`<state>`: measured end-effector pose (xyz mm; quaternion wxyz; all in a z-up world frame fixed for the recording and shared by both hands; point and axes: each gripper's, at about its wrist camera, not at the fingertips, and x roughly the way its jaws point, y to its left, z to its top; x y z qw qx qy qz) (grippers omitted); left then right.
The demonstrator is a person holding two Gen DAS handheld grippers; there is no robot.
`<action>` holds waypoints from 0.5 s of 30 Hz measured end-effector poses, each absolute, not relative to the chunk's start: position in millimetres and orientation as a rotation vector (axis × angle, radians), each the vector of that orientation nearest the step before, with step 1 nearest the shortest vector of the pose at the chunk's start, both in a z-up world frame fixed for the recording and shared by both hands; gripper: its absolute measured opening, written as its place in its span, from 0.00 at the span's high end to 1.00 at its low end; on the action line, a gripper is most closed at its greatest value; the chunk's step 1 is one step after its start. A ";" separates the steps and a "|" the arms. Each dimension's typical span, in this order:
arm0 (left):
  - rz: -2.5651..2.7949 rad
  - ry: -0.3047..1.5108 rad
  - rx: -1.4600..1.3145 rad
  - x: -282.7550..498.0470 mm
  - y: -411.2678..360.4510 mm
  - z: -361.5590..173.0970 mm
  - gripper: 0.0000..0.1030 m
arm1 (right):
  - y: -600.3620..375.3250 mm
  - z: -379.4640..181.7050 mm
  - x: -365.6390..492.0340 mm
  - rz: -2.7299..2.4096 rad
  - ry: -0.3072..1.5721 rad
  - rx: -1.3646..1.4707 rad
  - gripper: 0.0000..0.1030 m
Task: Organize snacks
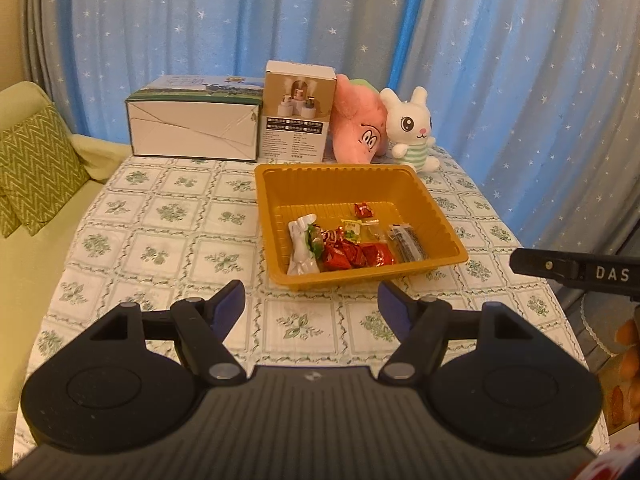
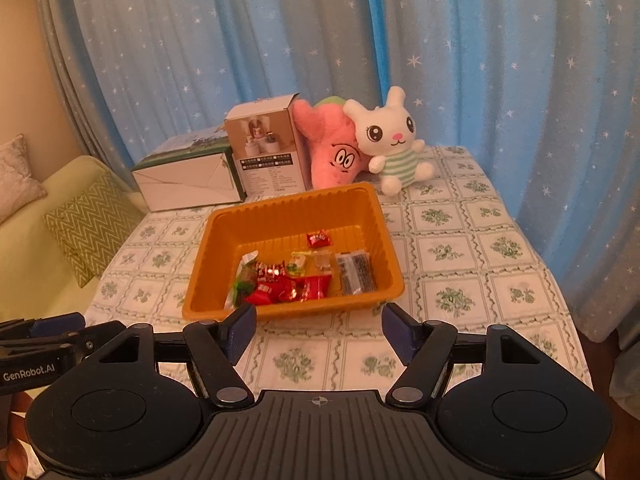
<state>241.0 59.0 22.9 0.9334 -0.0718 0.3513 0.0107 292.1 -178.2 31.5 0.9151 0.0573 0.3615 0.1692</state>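
Both tools are hovering spread and empty near the worktop point(image 1: 160, 216) edge: left tool point(image 1: 310, 300), right tool point(image 2: 318, 326). Just beyond, snacks point(image 2: 296, 280) are lying crowded in the orange tray point(image 2: 224, 236); a wide pinch is risking two wrappers or shoving the light tray. "GenRobot.AI" and "DAS" are showing on the tool bodies

White bunny plush point(image 1: 412, 130) & pink plush point(image 1: 358, 120) sitting at table point(image 1: 160, 216) back, touching; 2 boxes: wide one point(image 1: 194, 124), tall one point(image 1: 298, 114) standing beside; blue star curtain point(image 1: 240, 20) hanging behind
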 end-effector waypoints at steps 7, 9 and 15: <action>0.059 0.710 -0.166 197.9 59.9 26.2 0.32 | -183.0 28.8 242.8 0.334 0.740 0.140 0.33; 0.064 0.706 -0.170 185.5 59.5 28.1 0.32 | -186.3 27.3 229.7 0.335 0.749 0.172 0.33; 0.074 0.698 -0.180 149.0 54.7 34.2 0.32 | -187.0 28.0 191.0 0.331 0.751 0.189 0.33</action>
